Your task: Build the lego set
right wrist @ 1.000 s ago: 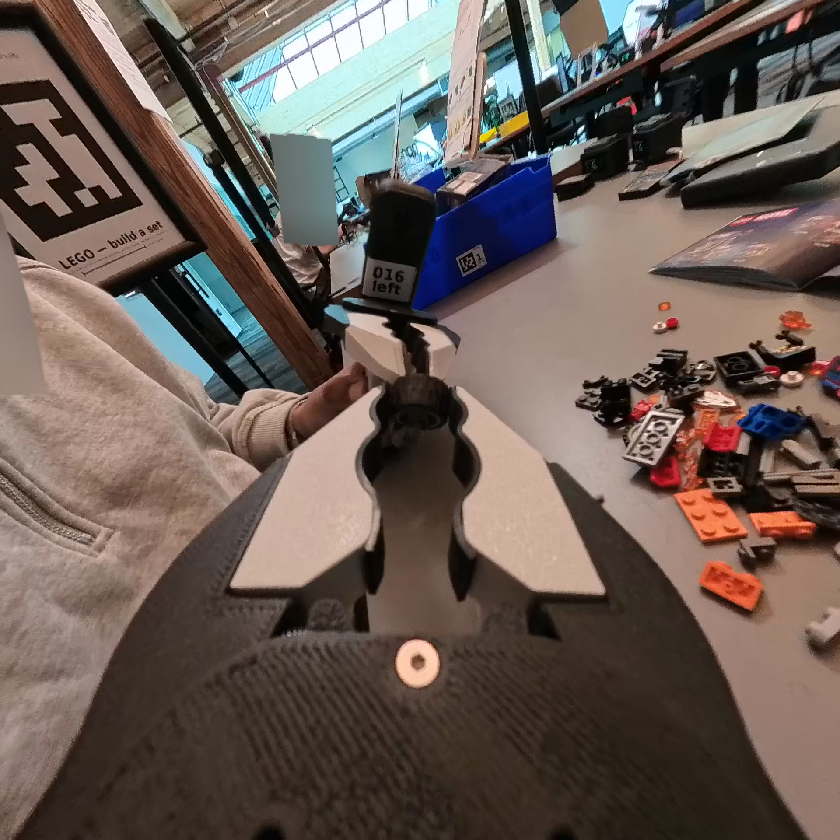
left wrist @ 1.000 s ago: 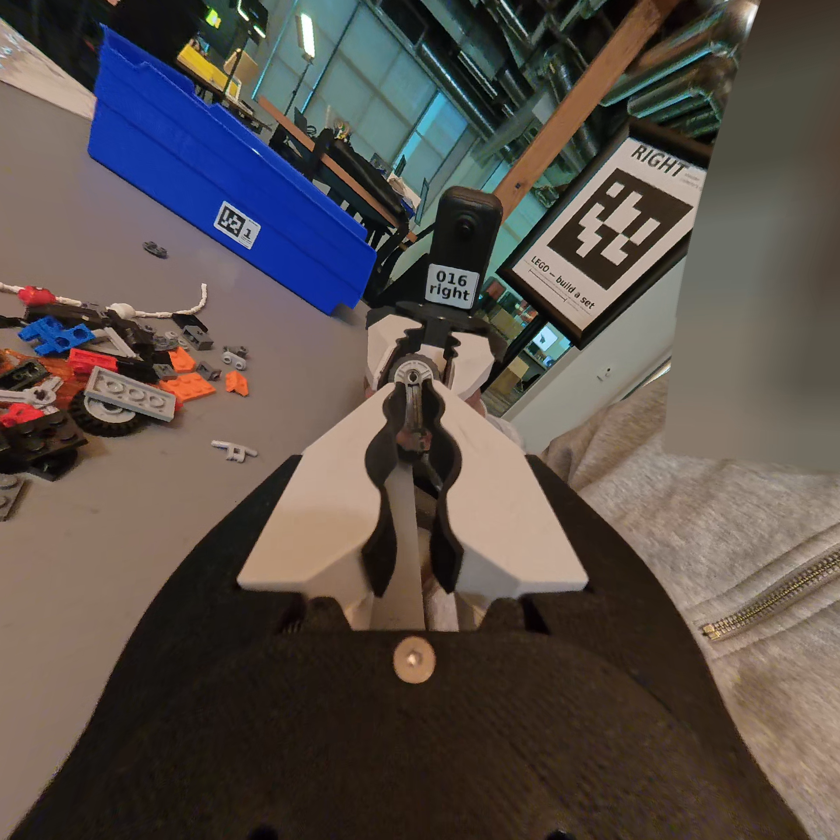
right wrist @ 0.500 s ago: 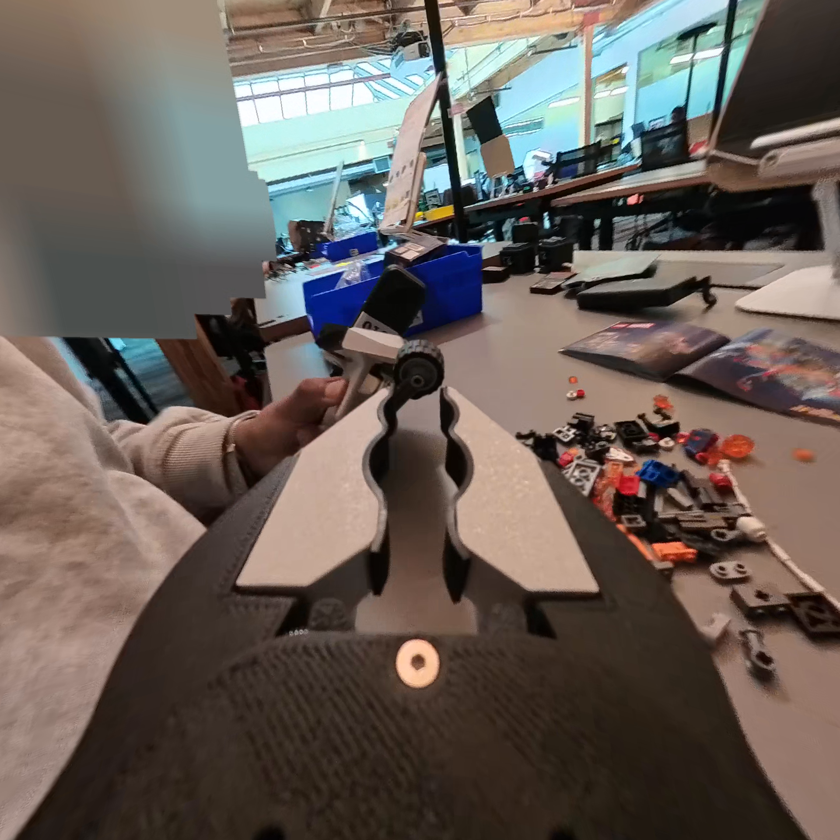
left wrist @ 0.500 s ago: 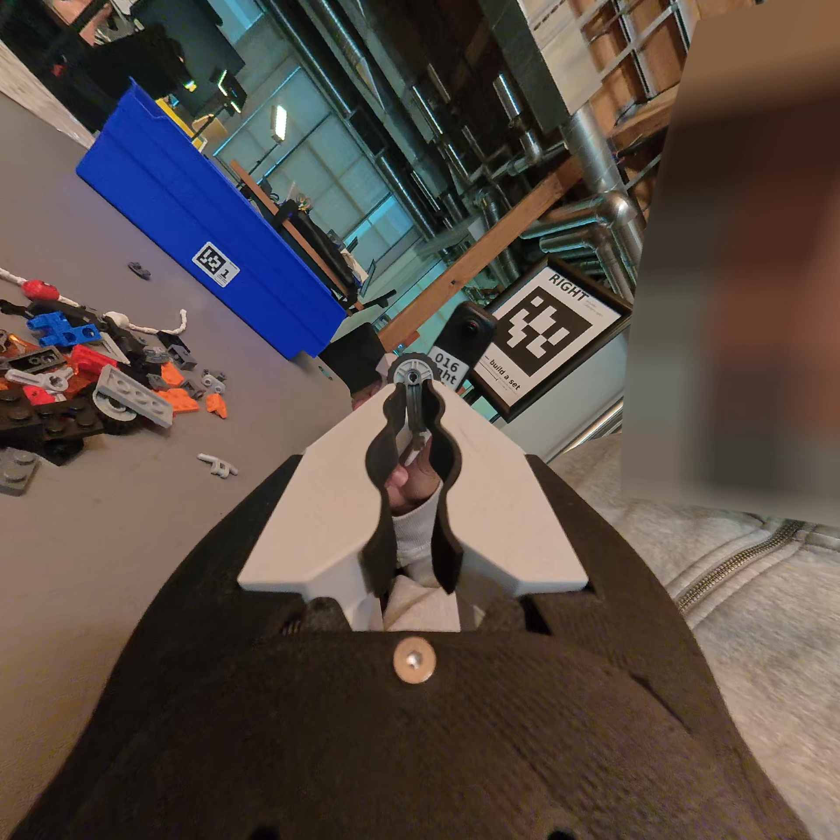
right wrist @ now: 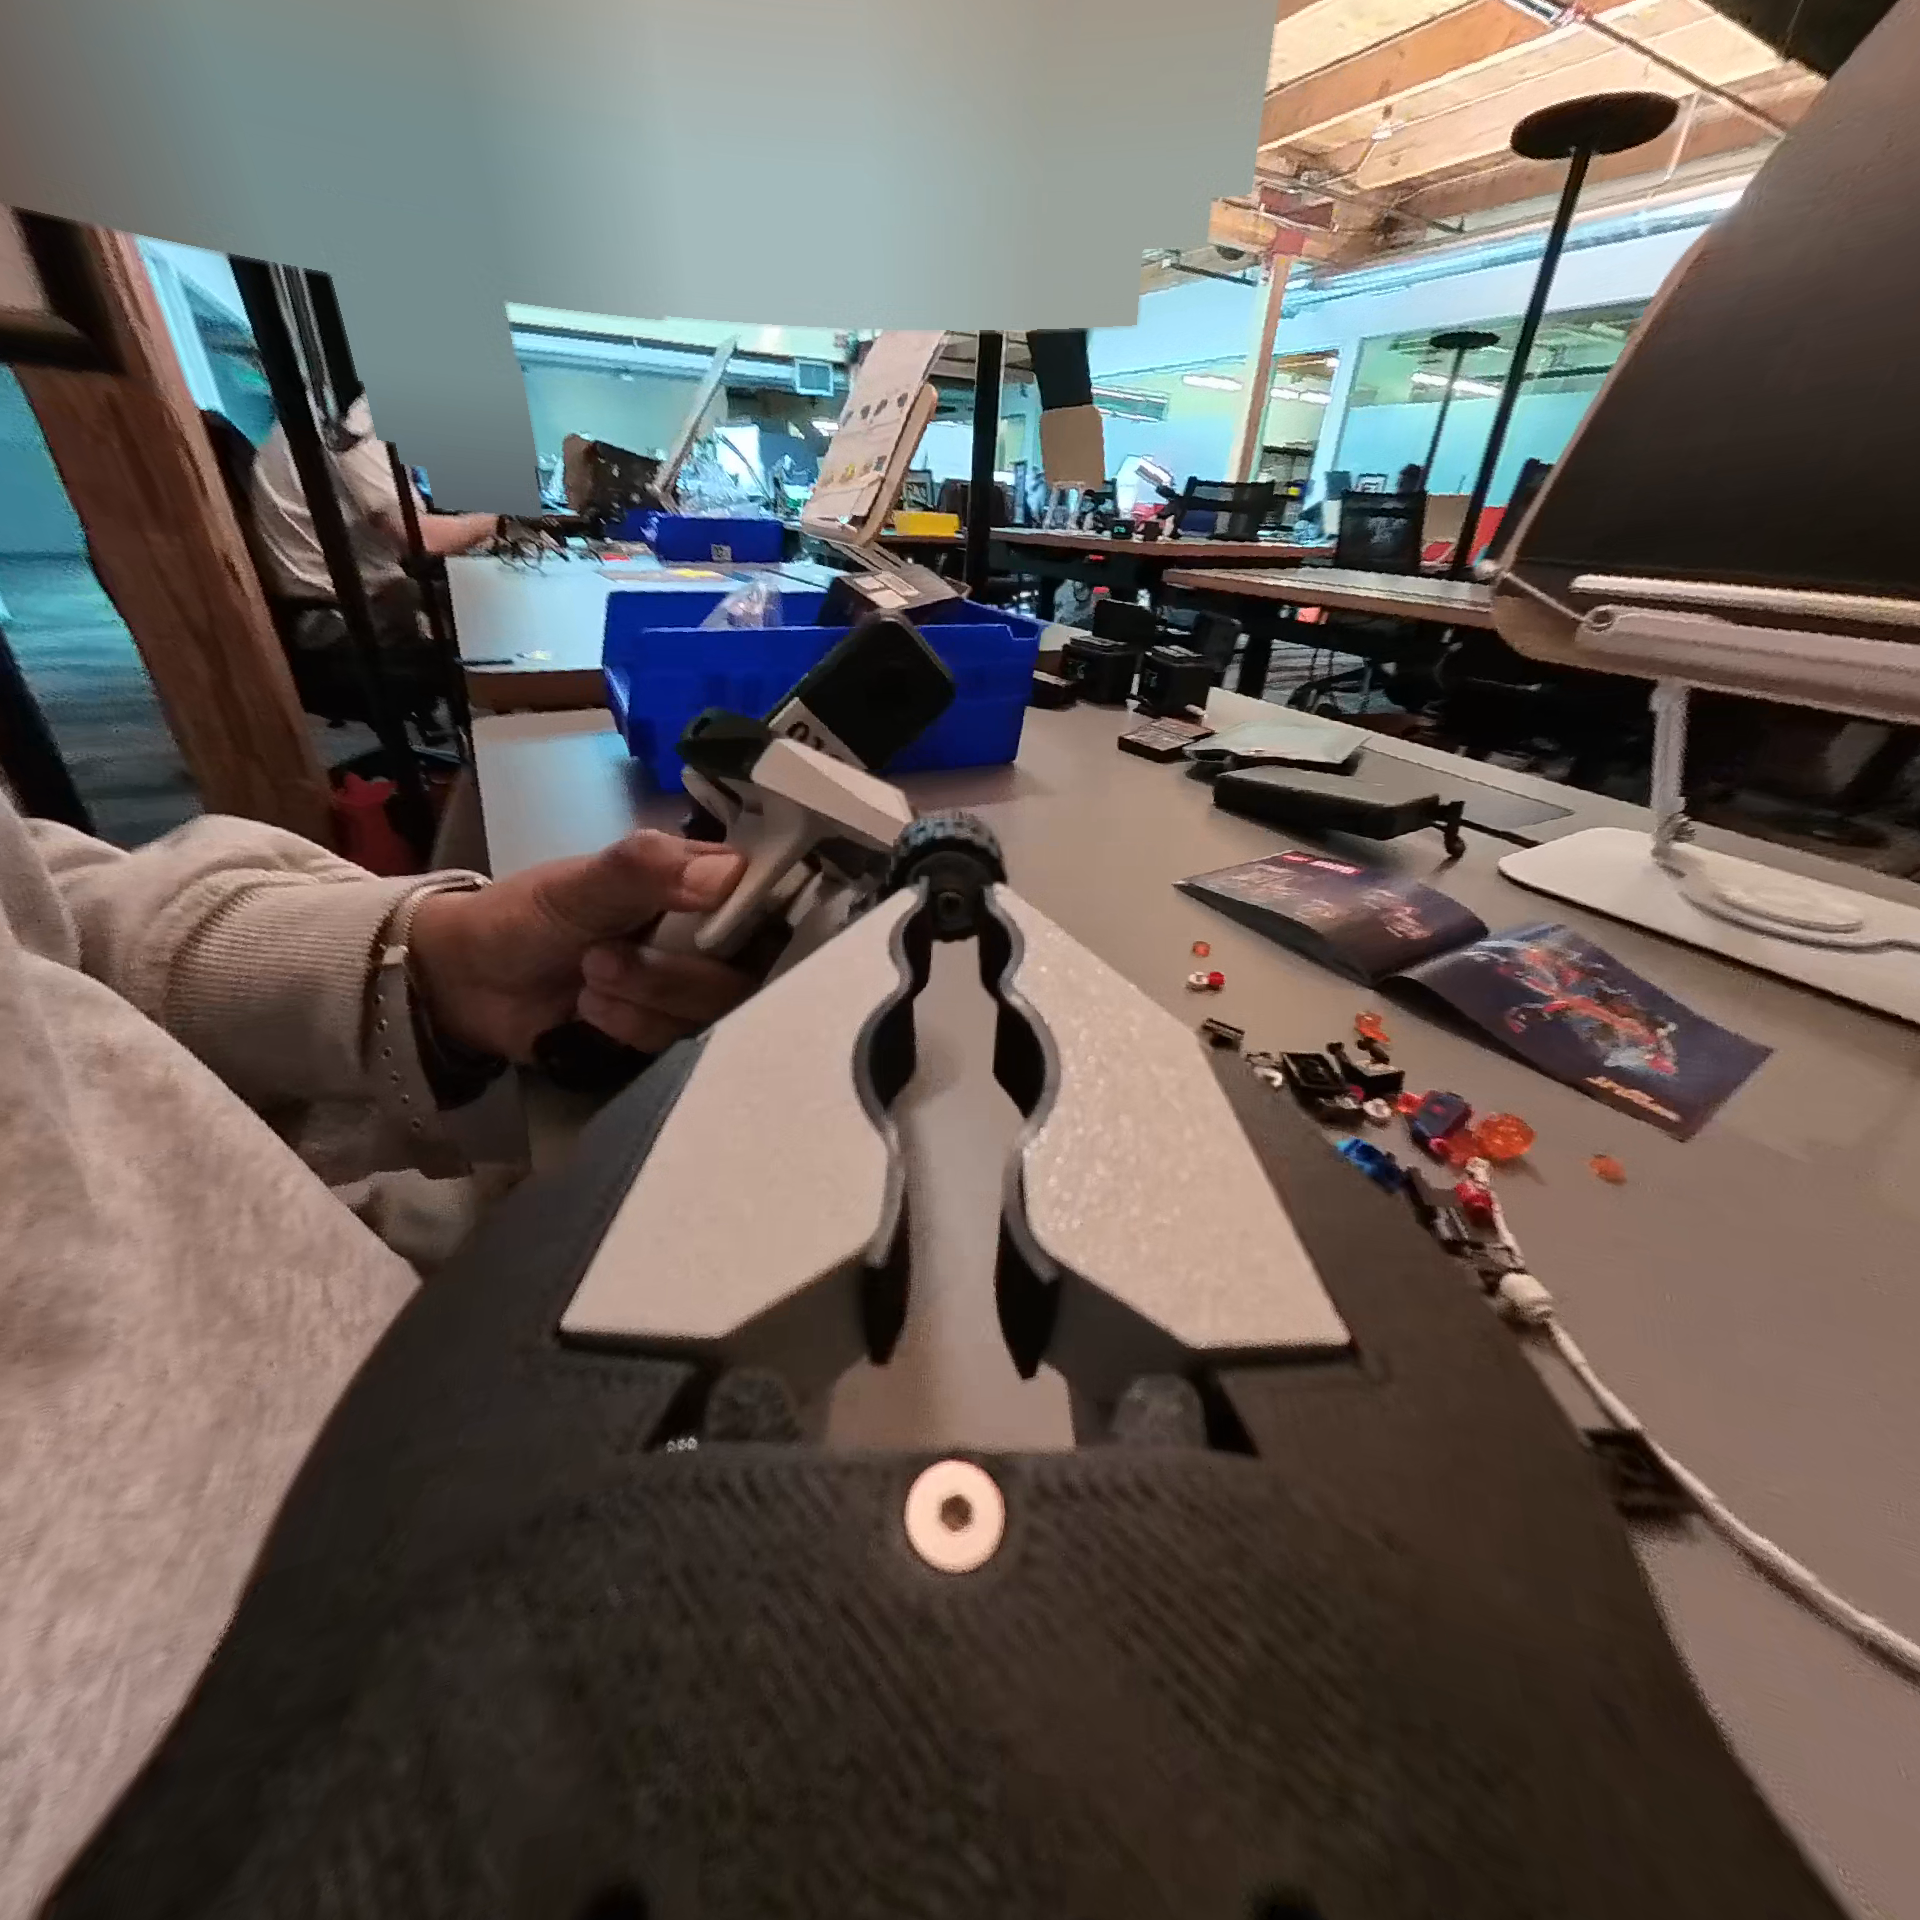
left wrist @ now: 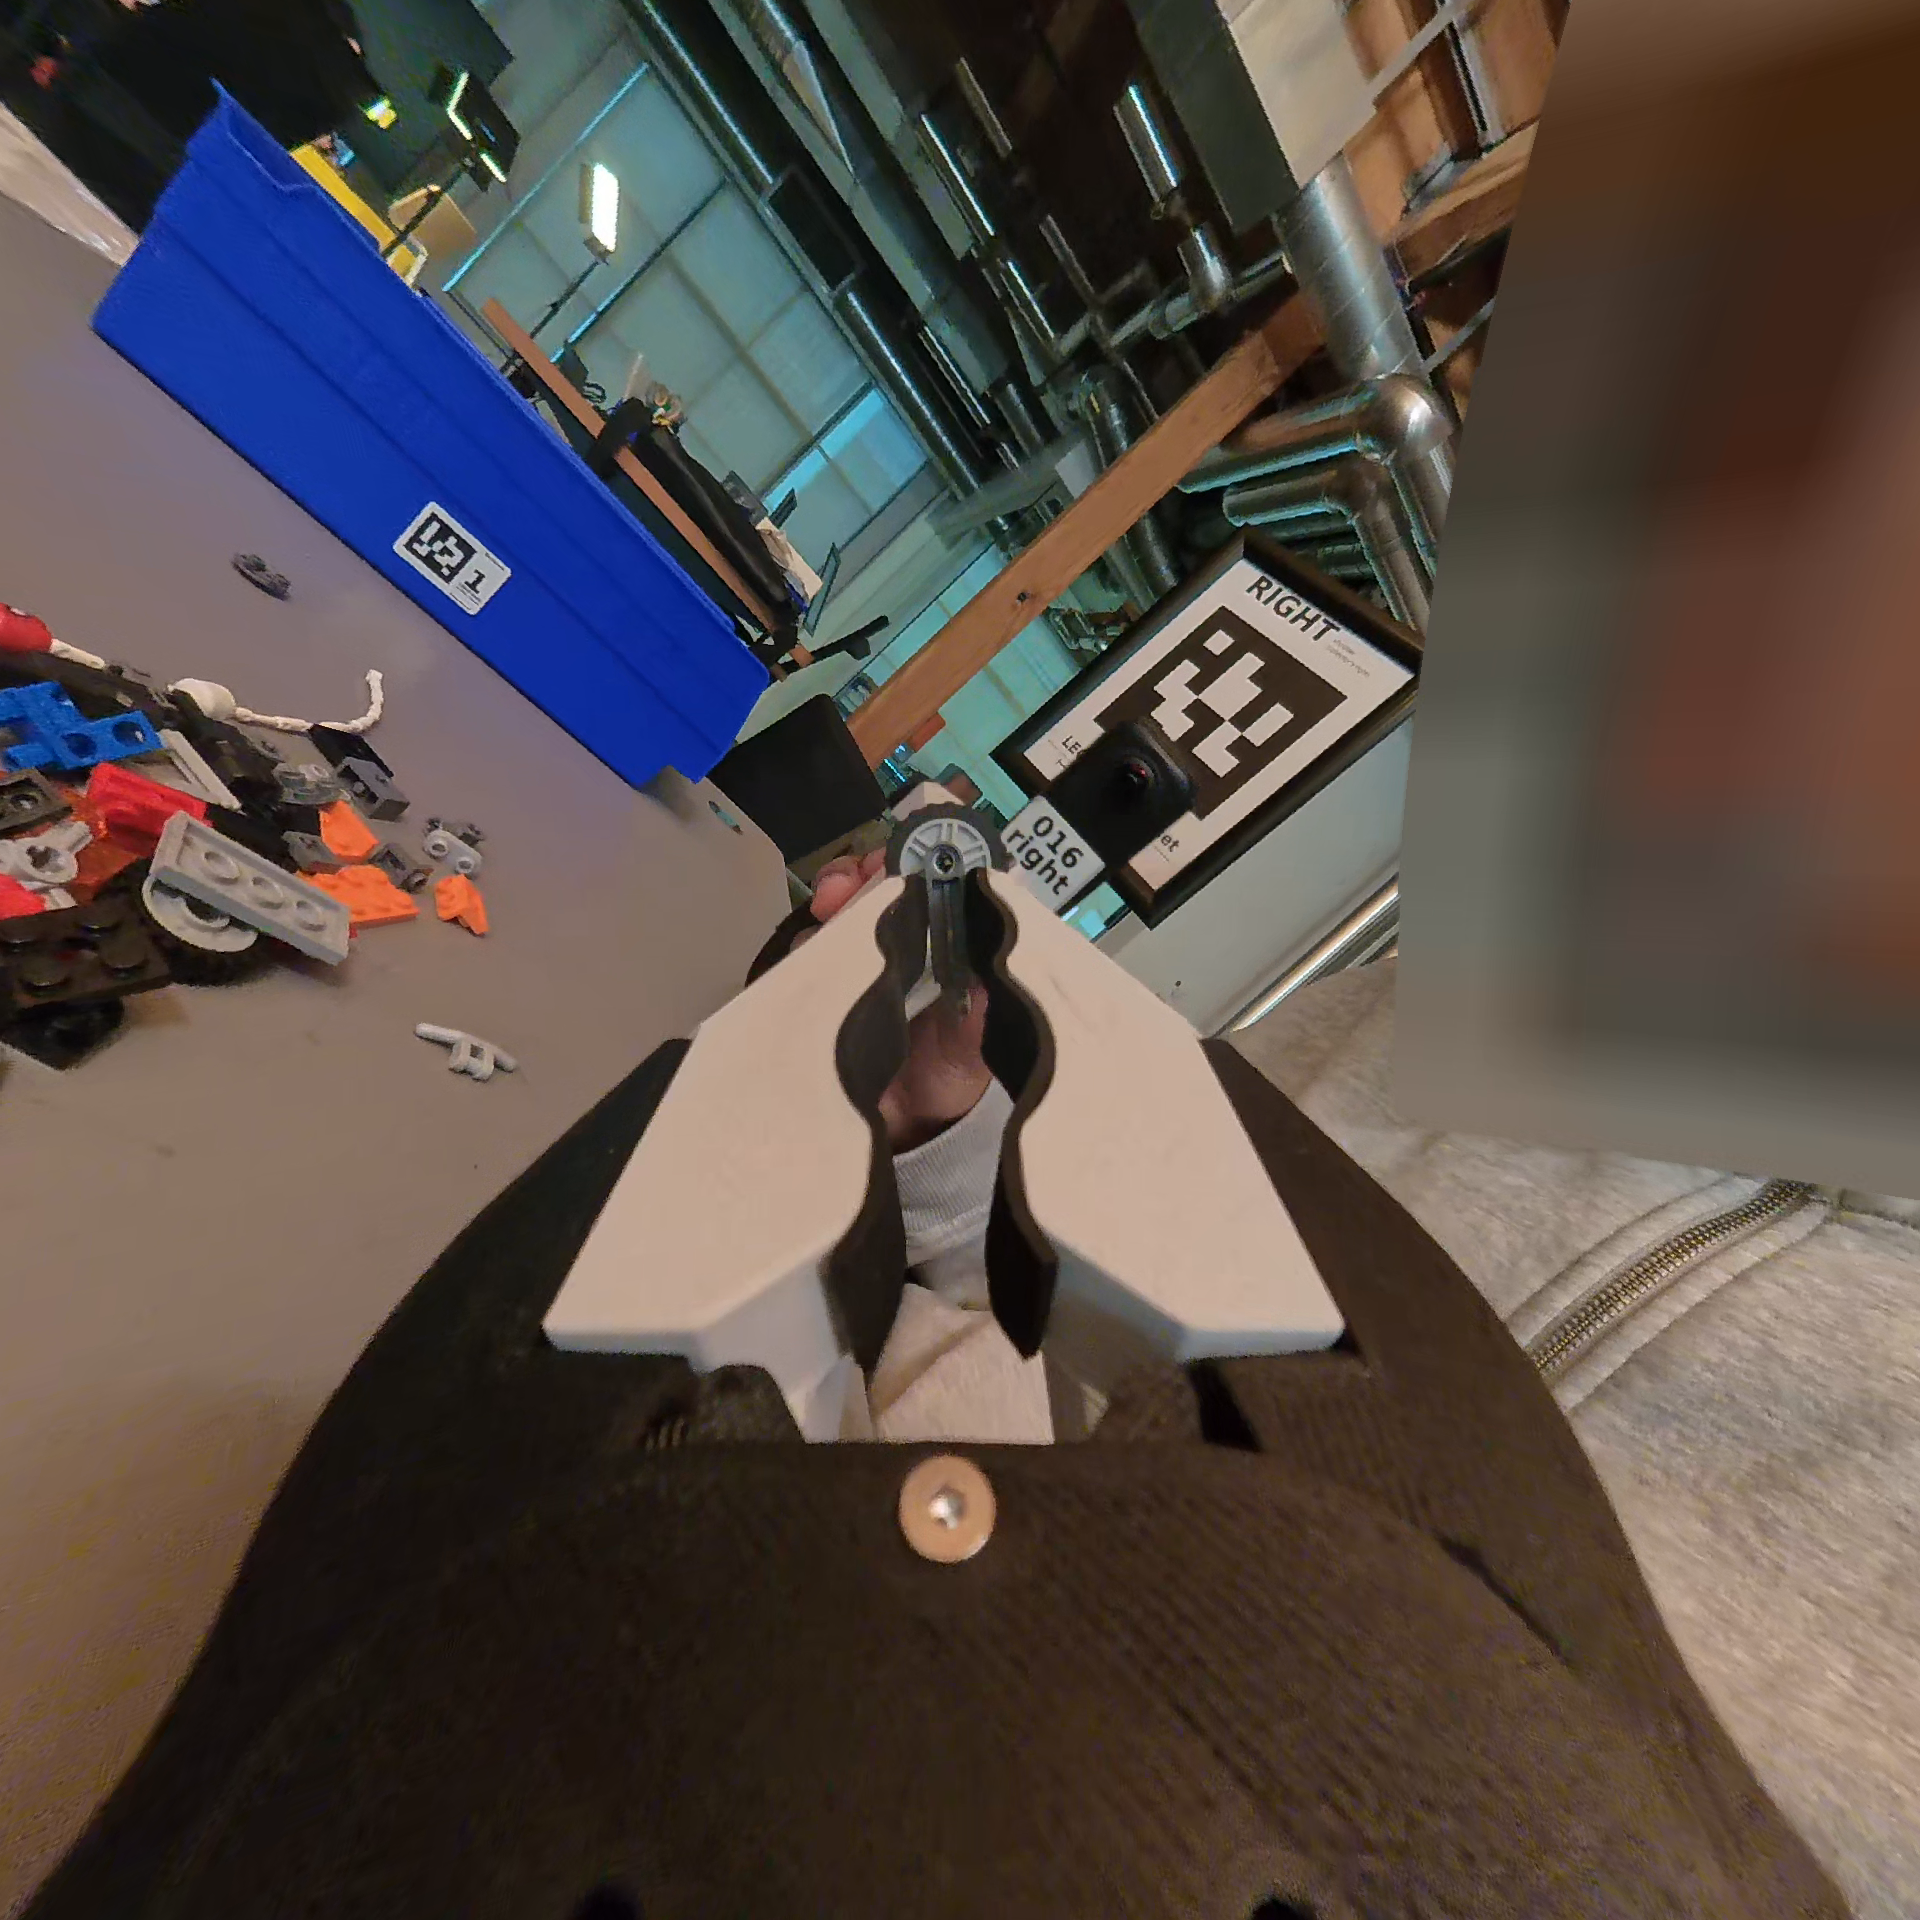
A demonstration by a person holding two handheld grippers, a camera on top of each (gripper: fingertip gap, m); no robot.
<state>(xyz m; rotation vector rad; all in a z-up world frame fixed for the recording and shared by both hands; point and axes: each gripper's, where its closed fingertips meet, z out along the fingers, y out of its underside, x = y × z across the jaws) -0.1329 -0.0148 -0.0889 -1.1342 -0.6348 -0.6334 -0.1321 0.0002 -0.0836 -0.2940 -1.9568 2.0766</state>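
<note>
My left gripper (left wrist: 943, 896) is shut on a thin dark grey piece (left wrist: 948, 940) that carries a small wheel (left wrist: 943, 847) with a grey hub and black tyre at its tip. My right gripper (right wrist: 951, 906) is shut on a dark pin just below a small black-tyred wheel (right wrist: 948, 847). Both are held in the air above the table edge, close together and roughly facing each other. The left gripper (right wrist: 800, 800) shows in the right wrist view, held by a hand (right wrist: 561, 951). The right gripper's camera (left wrist: 1127, 774) shows behind the wheel in the left wrist view.
A pile of loose toy bricks (left wrist: 208, 873) lies on the grey table (left wrist: 260, 1195); it also shows in the right wrist view (right wrist: 1403, 1112). A blue bin (left wrist: 416, 436) stands behind. A booklet (right wrist: 1475, 977), a monitor stand (right wrist: 1714, 894) and a white cord (right wrist: 1662, 1486) lie to the right.
Both grippers have risen and tilted upward. In the left wrist view the right gripper has slid from straight ahead to the right. Both stay shut with the wheel at their tips.
</note>
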